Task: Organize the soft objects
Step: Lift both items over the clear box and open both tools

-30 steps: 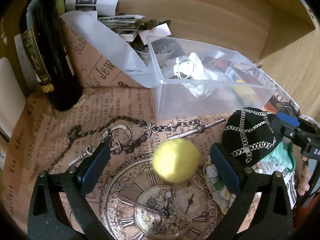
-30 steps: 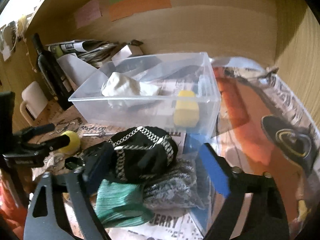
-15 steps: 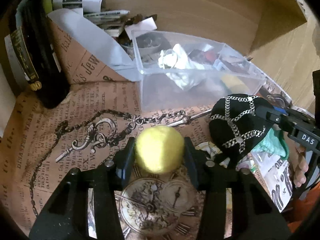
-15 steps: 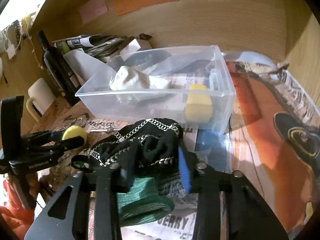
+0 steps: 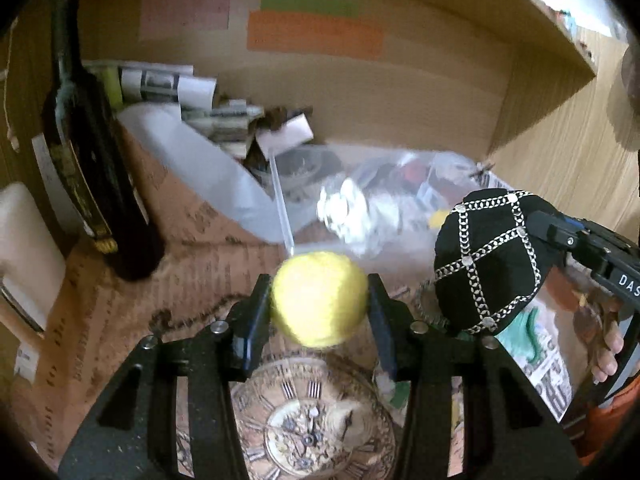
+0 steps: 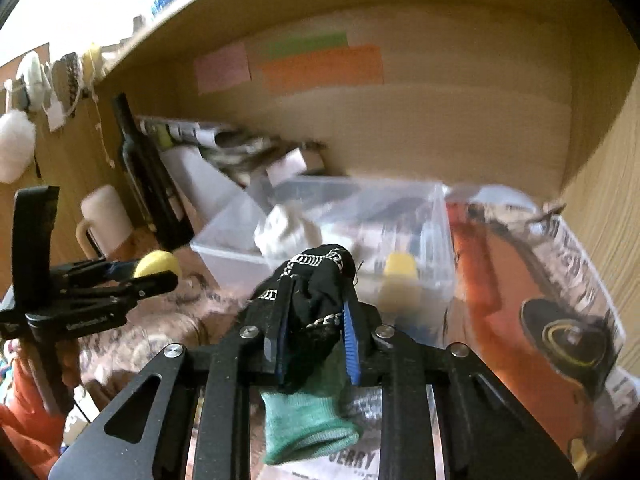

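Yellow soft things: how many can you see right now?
2. A yellow ball is held in the left gripper; a yellow sponge block sits inside the clear bin. More may be hidden there.

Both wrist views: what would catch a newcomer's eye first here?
The yellow ball, bright against the brown clock-print paper, sits clamped in the left gripper at the centre of its view. Next is the black chain-trimmed pouch, pinched in the right gripper above a green sock. Behind both stands the clear plastic bin.
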Demonstrator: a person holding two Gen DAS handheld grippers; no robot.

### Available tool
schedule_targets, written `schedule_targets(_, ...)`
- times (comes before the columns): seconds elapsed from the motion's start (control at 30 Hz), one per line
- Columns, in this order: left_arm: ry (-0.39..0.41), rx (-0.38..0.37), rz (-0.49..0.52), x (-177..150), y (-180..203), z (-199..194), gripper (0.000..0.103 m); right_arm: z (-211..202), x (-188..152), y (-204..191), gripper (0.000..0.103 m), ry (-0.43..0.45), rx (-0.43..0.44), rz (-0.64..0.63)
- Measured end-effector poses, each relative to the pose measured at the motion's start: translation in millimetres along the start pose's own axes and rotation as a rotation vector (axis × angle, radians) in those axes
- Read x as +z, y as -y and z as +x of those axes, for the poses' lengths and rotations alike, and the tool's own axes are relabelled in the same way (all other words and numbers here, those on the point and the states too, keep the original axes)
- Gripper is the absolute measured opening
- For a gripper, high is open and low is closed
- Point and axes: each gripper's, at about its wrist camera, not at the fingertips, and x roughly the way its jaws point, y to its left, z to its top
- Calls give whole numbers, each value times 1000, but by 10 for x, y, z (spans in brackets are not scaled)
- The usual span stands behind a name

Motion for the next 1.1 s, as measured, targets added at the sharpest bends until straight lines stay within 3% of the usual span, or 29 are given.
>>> schedule_targets(0.3,80,-26,6,378,14,-64,46,-195,361,-32,20,145,-30,-26)
schedule_targets(0.6,55,-55,12,612,35,199,46,-141,644,59,20,235,-115,-31)
schedule_targets(0.8,0,-49,35,633,96,476,46,152,657,192,20,189,-137,-6)
schedule_targets(1.1,-107,-48,41,585,113,916,46,666,525,337,20,10,-105,13)
